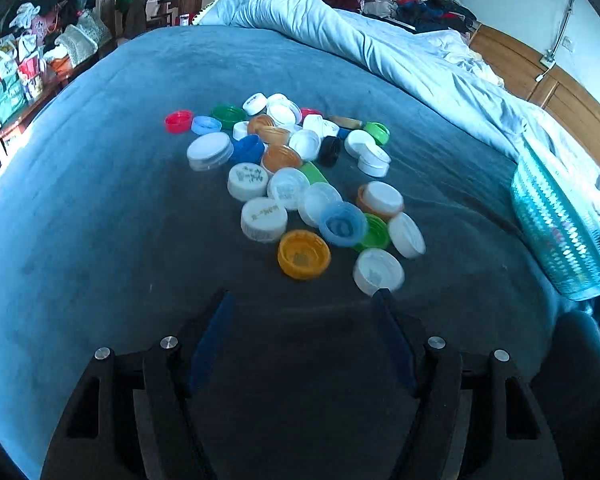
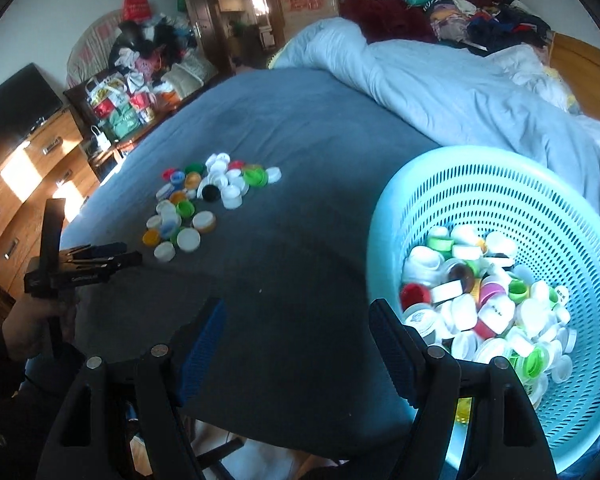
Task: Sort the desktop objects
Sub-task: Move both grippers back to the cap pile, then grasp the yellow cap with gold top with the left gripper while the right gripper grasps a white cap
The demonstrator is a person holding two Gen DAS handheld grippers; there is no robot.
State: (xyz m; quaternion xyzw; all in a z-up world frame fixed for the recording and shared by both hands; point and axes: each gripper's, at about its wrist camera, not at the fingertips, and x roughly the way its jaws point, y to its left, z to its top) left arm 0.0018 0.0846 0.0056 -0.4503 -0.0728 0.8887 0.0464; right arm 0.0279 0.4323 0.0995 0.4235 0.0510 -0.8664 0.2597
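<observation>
On a blue-grey bedspread lies a heap of bottle caps, well left of the turquoise basket. The left gripper, jaws apart and empty, points straight at the heap's near edge; the right gripper, wide and empty, sits beside the basket, farther off.

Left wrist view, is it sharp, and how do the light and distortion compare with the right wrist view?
Left wrist view: the nearest white cap is smeared, the blue blanket bows under fisheye curvature, its near part shadowed. Right wrist view: caps in the turquoise basket blur, sun patches glare on the wooden drawers.
</observation>
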